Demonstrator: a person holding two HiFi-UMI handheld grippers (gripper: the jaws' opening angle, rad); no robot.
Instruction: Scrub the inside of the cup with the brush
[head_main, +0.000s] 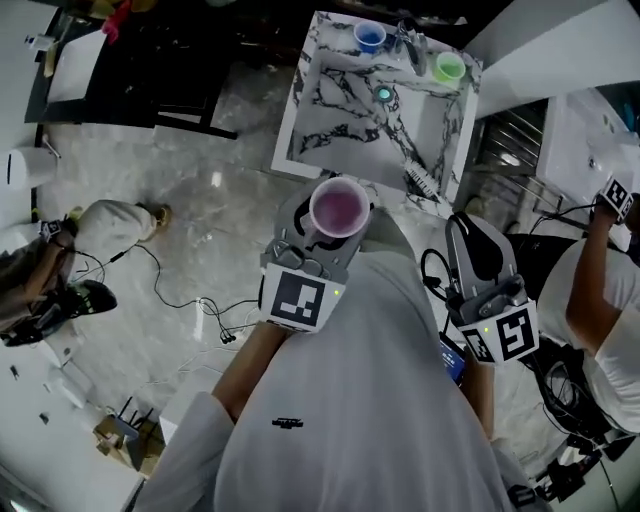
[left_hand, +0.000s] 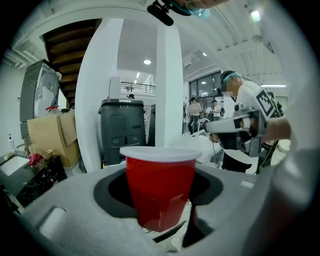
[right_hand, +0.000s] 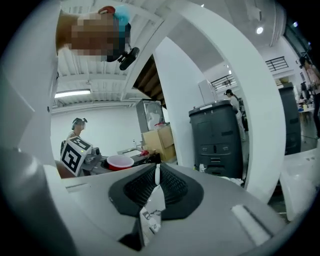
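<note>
**Key relation.** The red plastic cup with the white rim (head_main: 340, 208) stands upright, mouth up, in my left tongs (left_hand: 160, 210). That puts it just to the left of my right tongs (right_hand: 157, 181) and at about the same height. In the right gripper view the cup shows to the left, beside the left tongs' marker cube (right_hand: 75, 152).

A slim bristled object, which I take to be the black-and-white brush (head_main: 421, 180), lies ahead of both tongs on the near right rim of the white, black-veined marble sink (head_main: 295, 120). Its long axis runs slantwise, from far-left to near-right. My right tongs are the nearer to it, and they are well apart from it.

**Left tongs.** They are closed on the cup's wall, low down, with one jaw on each side. The cup's mouth is unobstructed from above.

**Right tongs.** The jaws are together, or very nearly so. Nothing is between them, and only a sliver of marble shows through the seam. They touch nothing.

**Judgement.** No scrubbing is under way. The right tongs would have to open and reach forward across the brush's long axis before the cup's inside can be worked.
</note>
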